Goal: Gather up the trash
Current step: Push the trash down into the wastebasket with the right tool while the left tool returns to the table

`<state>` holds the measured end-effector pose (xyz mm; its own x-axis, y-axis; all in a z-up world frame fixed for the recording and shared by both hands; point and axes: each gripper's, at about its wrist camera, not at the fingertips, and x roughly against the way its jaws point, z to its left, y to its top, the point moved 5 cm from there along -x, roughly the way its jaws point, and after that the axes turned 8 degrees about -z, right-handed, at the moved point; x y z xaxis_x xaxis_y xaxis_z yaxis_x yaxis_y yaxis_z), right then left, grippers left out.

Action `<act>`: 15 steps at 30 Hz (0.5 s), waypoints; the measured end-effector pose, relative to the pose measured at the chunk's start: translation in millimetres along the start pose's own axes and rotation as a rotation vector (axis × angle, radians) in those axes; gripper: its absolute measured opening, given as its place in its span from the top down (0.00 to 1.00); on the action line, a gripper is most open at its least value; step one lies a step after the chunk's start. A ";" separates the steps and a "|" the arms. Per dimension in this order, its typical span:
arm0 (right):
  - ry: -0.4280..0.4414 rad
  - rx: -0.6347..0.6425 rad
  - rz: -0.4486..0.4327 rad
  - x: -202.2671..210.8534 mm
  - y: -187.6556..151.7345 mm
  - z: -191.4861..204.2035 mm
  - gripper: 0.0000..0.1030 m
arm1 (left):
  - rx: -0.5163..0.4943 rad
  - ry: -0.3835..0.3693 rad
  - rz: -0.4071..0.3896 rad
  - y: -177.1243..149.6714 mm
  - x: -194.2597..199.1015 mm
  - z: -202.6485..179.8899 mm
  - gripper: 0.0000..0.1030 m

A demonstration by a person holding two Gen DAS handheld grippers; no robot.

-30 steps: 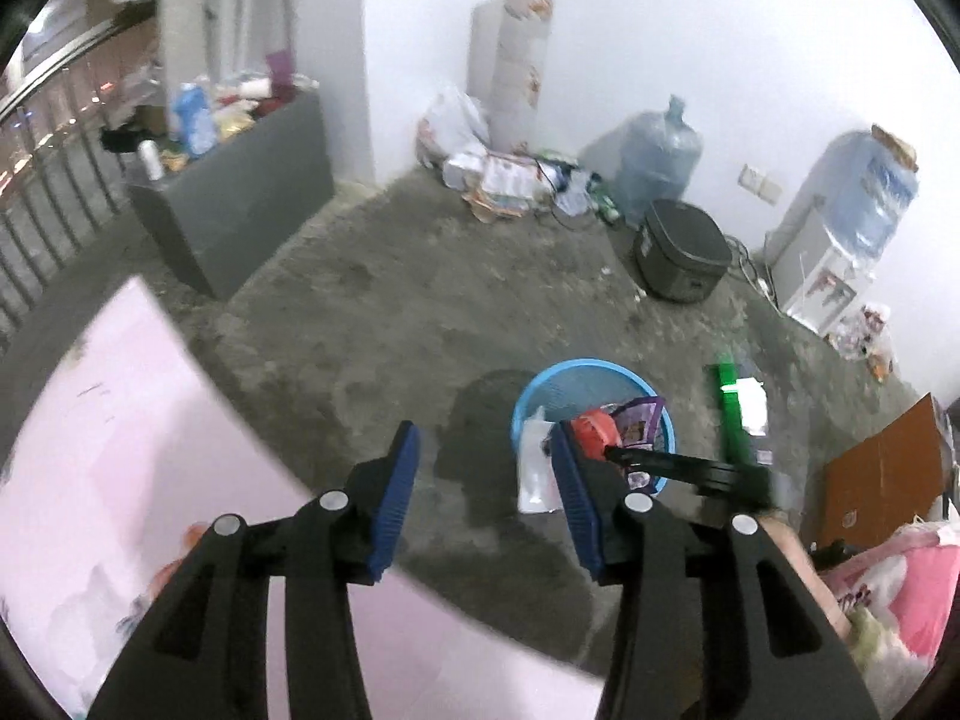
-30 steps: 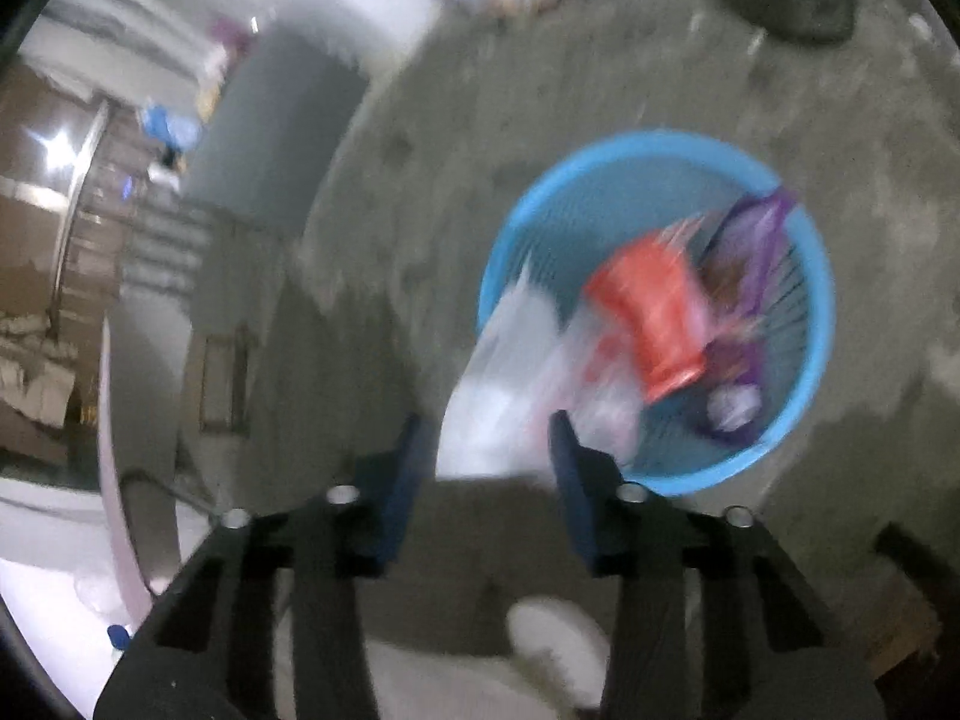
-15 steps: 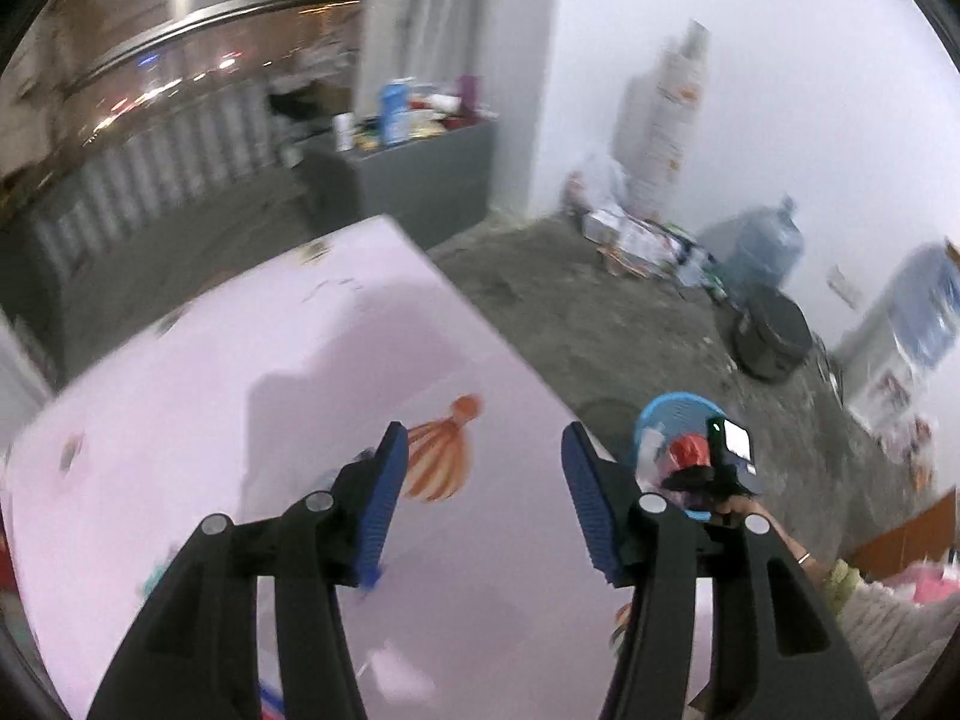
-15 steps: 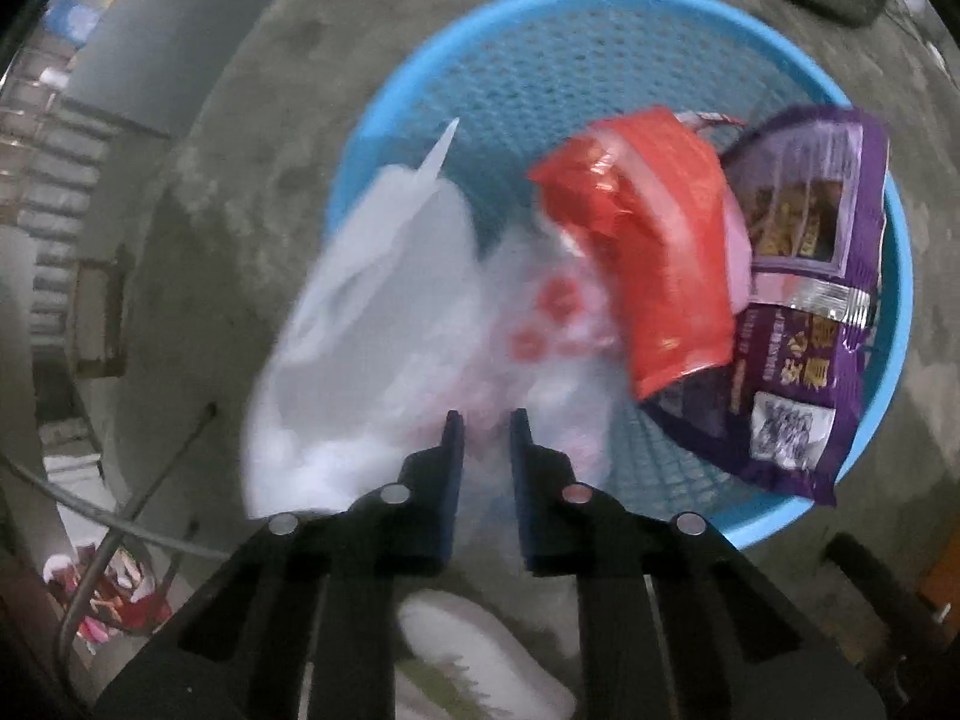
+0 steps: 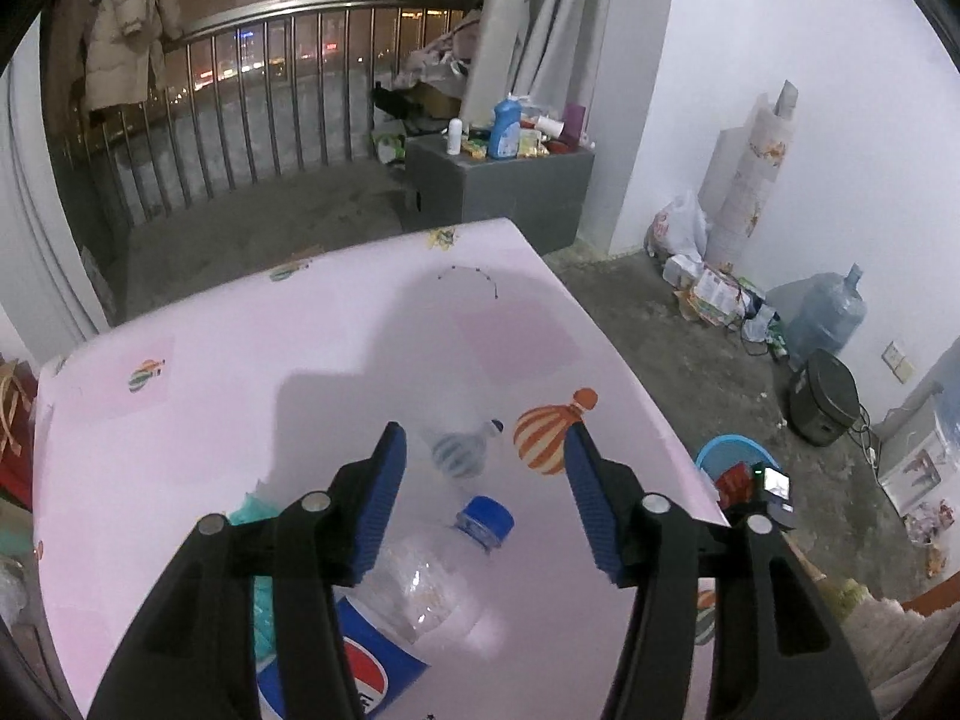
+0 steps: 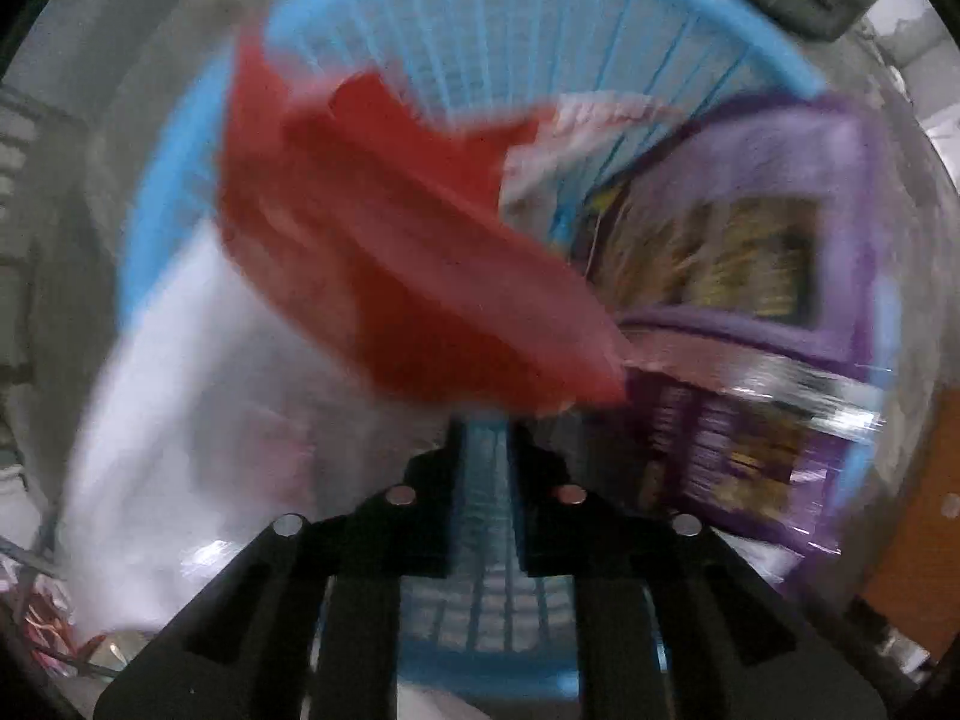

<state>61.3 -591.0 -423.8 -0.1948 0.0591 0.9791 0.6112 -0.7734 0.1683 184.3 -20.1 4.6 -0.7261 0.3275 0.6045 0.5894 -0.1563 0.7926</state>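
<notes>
In the left wrist view my left gripper (image 5: 486, 495) is open and empty above a pink table (image 5: 240, 396). A clear Pepsi bottle (image 5: 420, 588) with a blue cap lies just under its fingers. A smaller crushed clear bottle (image 5: 462, 450) lies beyond it. My right gripper (image 6: 485, 456) is low inside the blue trash basket (image 6: 480, 6), its jaws a narrow gap apart with only basket mesh showing between them. A red bag (image 6: 390, 252), a purple snack packet (image 6: 750, 312) and a white plastic bag (image 6: 180, 420) lie in the basket. The view is blurred.
The basket (image 5: 729, 450) stands on the concrete floor right of the table. A teal wrapper (image 5: 258, 516) lies on the table by my left fingers. A grey cabinet (image 5: 498, 186) with bottles, a water jug (image 5: 828, 312), a black cooker (image 5: 822, 396) and a balcony railing (image 5: 252, 120) stand beyond.
My left gripper swung from the floor to over the table and the bottles. My right gripper dropped into the basket; the white bag it held is now out of its jaws.
</notes>
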 end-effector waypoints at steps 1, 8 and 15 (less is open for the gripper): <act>0.021 -0.005 -0.043 13.9 1.5 -1.1 0.81 | -0.005 0.002 -0.009 2.2 -1.3 -0.8 0.46; 0.278 0.122 -0.196 82.5 -8.6 48.9 0.35 | 0.008 -0.017 -0.037 4.7 0.7 1.5 0.43; 0.215 0.171 -0.052 33.2 -22.1 80.1 0.90 | 0.018 -0.021 -0.044 -0.4 10.5 5.2 0.42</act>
<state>102.7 -521.4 -385.8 -0.3763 -0.0533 0.9250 0.7131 -0.6540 0.2524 178.3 -11.8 10.2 -0.7439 0.3529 0.5675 0.5636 -0.1251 0.8165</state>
